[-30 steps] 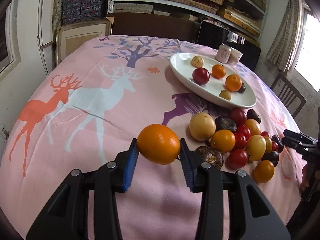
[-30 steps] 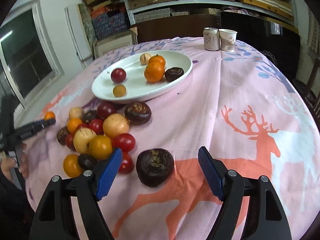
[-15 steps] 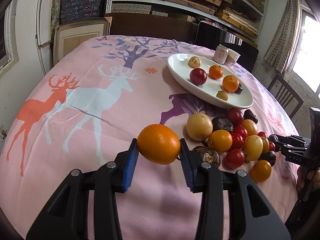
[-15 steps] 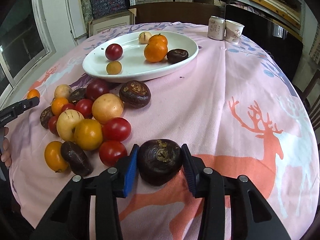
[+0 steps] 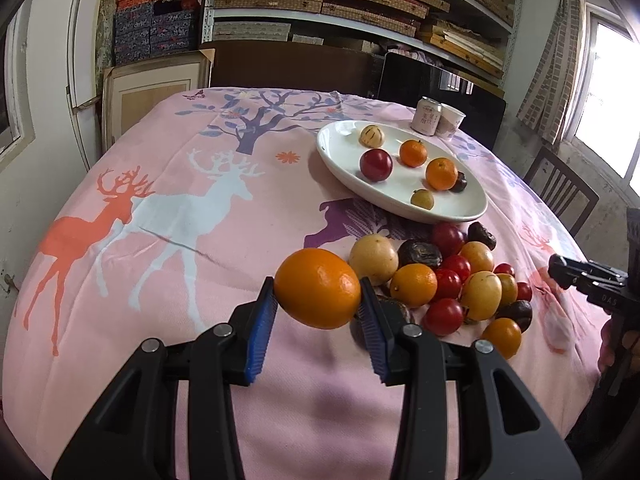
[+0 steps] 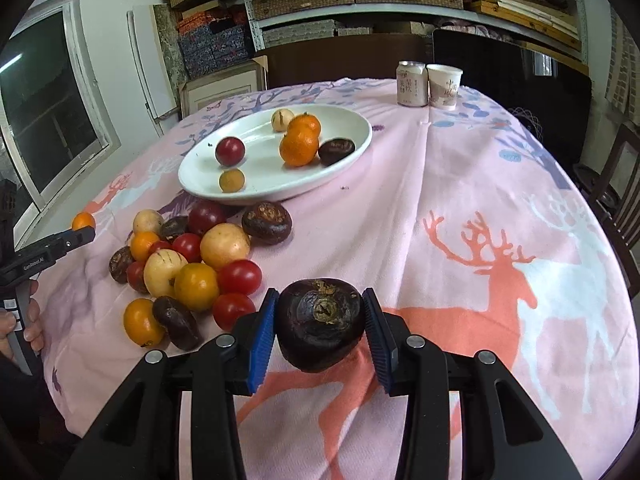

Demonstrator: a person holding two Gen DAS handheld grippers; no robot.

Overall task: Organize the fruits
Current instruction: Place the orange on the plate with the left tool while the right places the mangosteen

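Note:
My left gripper (image 5: 317,308) is shut on an orange (image 5: 317,288), held above the pink cloth left of the fruit pile (image 5: 452,276). A dark purple-brown fruit (image 6: 320,323) sits between the blue pads of my right gripper (image 6: 320,330), which is shut on it just off the cloth. The white oval plate (image 6: 340,168) holds two oranges, a red fruit, a small yellow one, a pale striped one and a dark one. The same plate (image 5: 344,168) lies beyond the pile in the left wrist view. Loose fruits (image 6: 188,268) lie left of my right gripper.
A can (image 6: 411,83) and a paper cup (image 6: 443,86) stand at the table's far edge. A dark chair (image 5: 560,196) is at the right. Shelves with boxes fill the back wall. The other gripper's tip (image 6: 60,246) and a hand (image 6: 28,320) show at the left.
My right gripper closed on the dark fruit, which had been lying loose between wide jaws, and lifted it slightly. The left gripper kept holding the orange almost still.

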